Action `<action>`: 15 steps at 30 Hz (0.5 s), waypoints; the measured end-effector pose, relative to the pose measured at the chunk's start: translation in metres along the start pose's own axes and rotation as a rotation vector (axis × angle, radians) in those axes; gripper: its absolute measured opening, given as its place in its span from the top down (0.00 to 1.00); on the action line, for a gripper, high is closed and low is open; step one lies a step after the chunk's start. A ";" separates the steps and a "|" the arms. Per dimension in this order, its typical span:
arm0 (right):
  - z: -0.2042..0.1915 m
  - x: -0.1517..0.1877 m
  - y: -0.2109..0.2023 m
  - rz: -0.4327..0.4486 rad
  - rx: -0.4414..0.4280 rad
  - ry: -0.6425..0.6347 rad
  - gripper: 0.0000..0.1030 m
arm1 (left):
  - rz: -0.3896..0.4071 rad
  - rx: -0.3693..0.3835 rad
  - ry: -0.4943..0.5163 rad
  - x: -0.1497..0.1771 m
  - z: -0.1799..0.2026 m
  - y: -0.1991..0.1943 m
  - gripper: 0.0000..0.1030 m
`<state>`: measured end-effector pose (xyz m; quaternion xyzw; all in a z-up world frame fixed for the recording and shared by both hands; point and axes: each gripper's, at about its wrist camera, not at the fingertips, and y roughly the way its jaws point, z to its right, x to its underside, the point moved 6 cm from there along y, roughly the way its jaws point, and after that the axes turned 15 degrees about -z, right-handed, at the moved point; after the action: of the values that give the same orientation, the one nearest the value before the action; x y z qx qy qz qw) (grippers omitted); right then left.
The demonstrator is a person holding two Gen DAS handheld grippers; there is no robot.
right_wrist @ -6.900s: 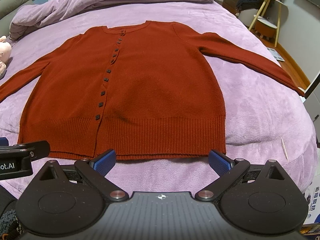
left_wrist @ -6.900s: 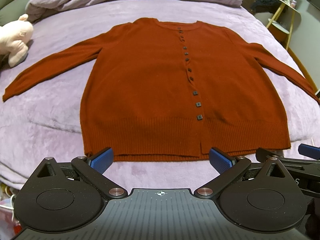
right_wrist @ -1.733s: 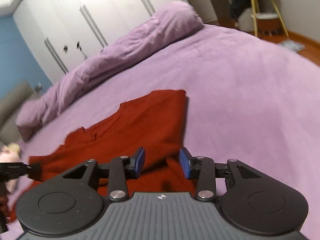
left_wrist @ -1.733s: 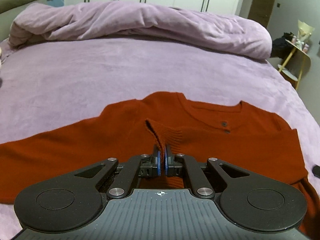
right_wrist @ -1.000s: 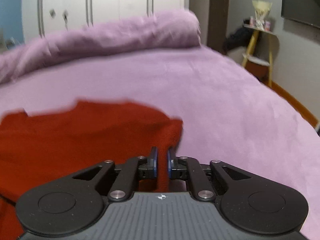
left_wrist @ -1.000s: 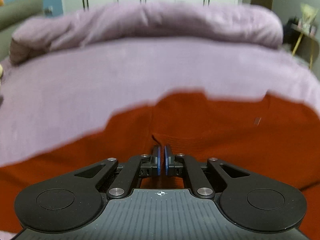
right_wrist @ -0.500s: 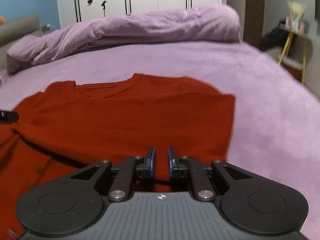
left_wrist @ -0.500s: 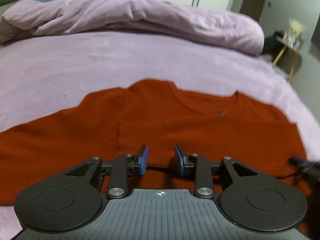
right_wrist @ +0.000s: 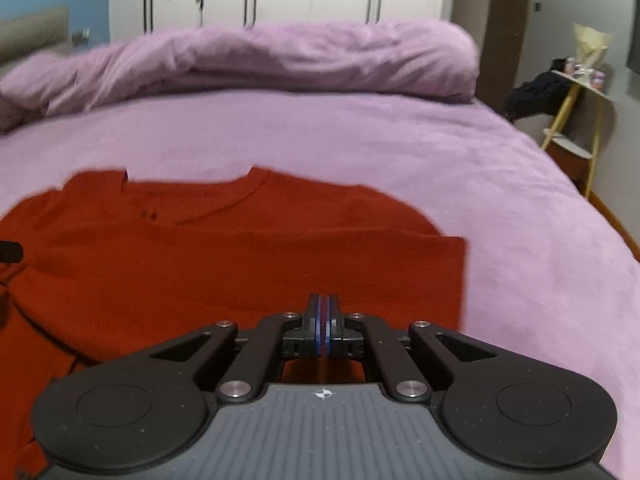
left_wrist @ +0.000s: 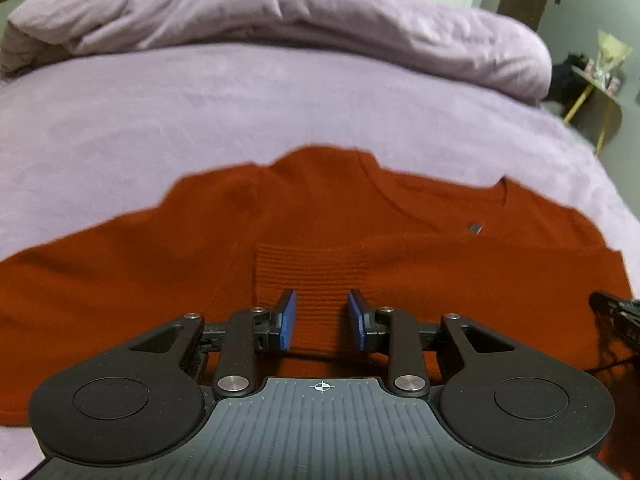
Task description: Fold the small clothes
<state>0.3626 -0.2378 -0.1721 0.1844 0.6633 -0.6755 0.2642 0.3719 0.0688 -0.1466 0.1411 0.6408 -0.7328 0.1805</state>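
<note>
A rust-red knit cardigan (left_wrist: 360,216) lies on the purple bed, its ribbed hem (left_wrist: 316,272) folded up over the chest toward the neckline. My left gripper (left_wrist: 322,322) is open, its blue pads just above the ribbed hem, holding nothing. My right gripper (right_wrist: 324,330) has its jaws pressed together over the folded edge of the cardigan (right_wrist: 240,256); whether cloth is pinched between them is hidden. The right gripper's tip shows at the right edge of the left wrist view (left_wrist: 616,312).
The purple bedspread (left_wrist: 200,108) stretches beyond the cardigan to a rolled duvet (right_wrist: 248,60) at the head. A yellow-legged side table (right_wrist: 580,92) with dark clothes stands right of the bed. White wardrobes line the back wall.
My left gripper has opened a little wider, still off the hem, and drawn back slightly. My right gripper has closed fully. The hem now lies flat over the chest.
</note>
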 end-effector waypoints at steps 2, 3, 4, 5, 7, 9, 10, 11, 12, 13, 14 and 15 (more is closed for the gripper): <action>-0.002 -0.004 0.013 0.003 0.040 -0.034 1.00 | 0.017 -0.029 0.020 -0.003 0.002 0.006 0.68; -0.001 -0.007 0.015 0.021 0.067 -0.052 1.00 | 0.026 -0.049 0.036 -0.006 0.004 0.009 0.66; 0.001 -0.009 0.017 0.026 0.082 -0.058 1.00 | 0.032 -0.068 0.045 -0.009 0.004 0.011 0.66; 0.005 -0.013 0.021 0.031 0.080 -0.049 1.00 | 0.035 -0.078 0.048 -0.013 0.004 0.014 0.66; 0.011 -0.018 0.028 0.037 0.072 -0.040 1.00 | 0.043 -0.093 0.051 -0.020 0.003 0.020 0.66; 0.009 -0.020 0.029 0.045 0.088 -0.050 1.00 | 0.039 -0.109 0.055 -0.024 0.002 0.021 0.66; 0.009 -0.020 0.026 0.048 0.092 -0.053 1.00 | 0.033 -0.110 0.049 -0.024 0.002 0.018 0.66; 0.008 -0.019 0.023 0.048 0.090 -0.049 1.00 | 0.028 -0.103 0.041 -0.021 0.003 0.011 0.69; 0.007 -0.017 0.016 0.046 0.075 -0.037 1.00 | 0.026 -0.087 0.037 -0.016 0.005 0.005 0.68; 0.006 -0.014 0.009 0.039 0.045 -0.025 1.00 | 0.024 -0.068 0.038 -0.011 0.007 0.000 0.67; 0.004 -0.007 -0.001 0.033 -0.011 -0.007 1.00 | 0.026 -0.038 0.045 -0.002 0.010 -0.006 0.65; 0.003 0.001 -0.010 0.042 -0.047 0.007 1.00 | 0.029 -0.024 0.050 0.005 0.013 -0.010 0.61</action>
<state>0.3563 -0.2406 -0.1641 0.1944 0.6760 -0.6532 0.2803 0.3633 0.0568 -0.1379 0.1664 0.6517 -0.7186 0.1766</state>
